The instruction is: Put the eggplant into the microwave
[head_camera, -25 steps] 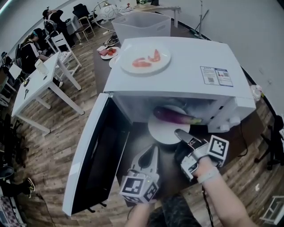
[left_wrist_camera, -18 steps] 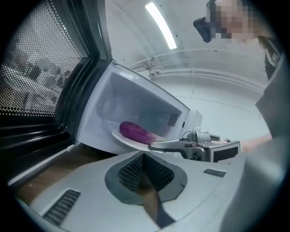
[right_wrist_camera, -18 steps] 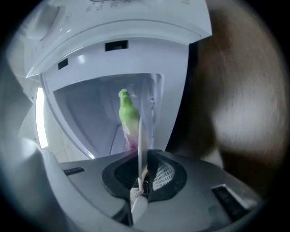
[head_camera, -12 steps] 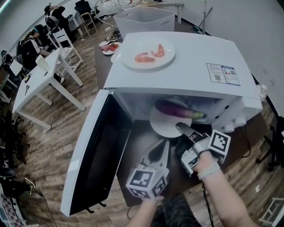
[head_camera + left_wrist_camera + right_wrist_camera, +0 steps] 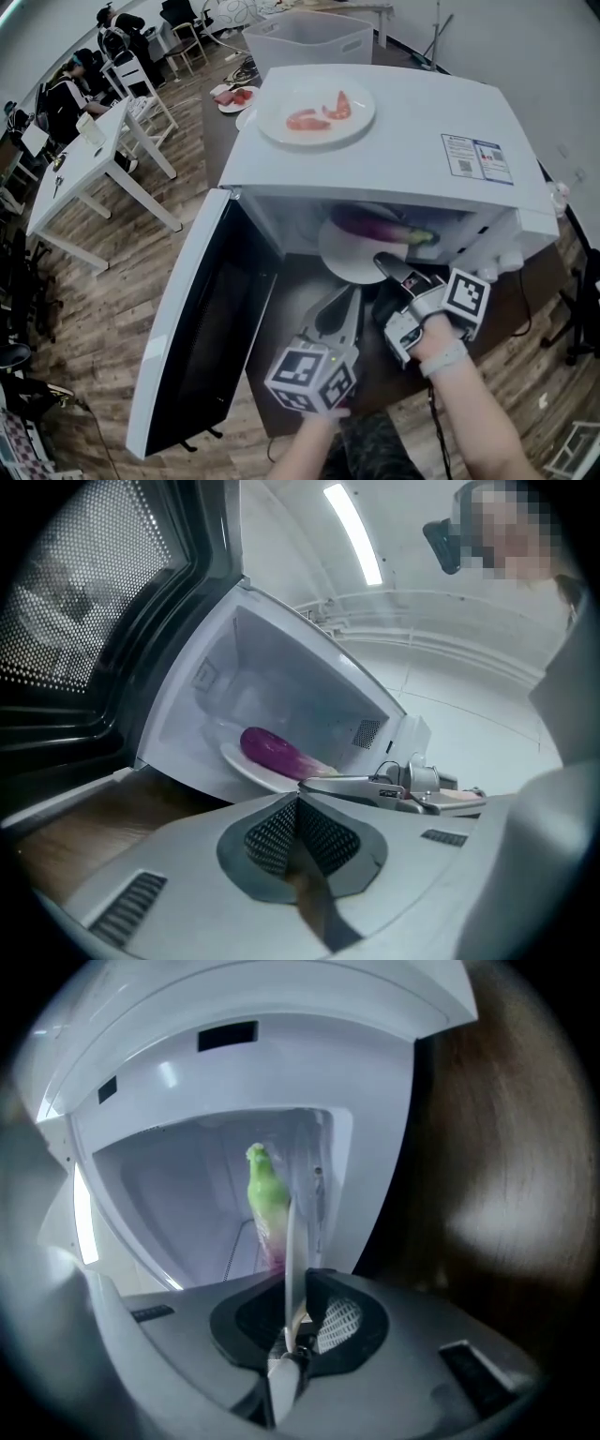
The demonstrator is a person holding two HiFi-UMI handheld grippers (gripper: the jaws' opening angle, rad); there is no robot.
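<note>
The microwave (image 5: 403, 122) roof hides the far side of eggplant (image 5: 370, 226) and plate (image 5: 349, 264).

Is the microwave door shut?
No, the door stands wide open, showing the eggplant on a plate.

I count, ahead of my grippers | microwave (image 5: 403, 141): 1 | eggplant (image 5: 375, 225): 1 | plates in or on it: 2, inner plate (image 5: 345, 264), top plate (image 5: 281, 139) | shrimp (image 5: 302, 119): 2 | grippers: 2, left gripper (image 5: 344, 302), right gripper (image 5: 387, 265)
</note>
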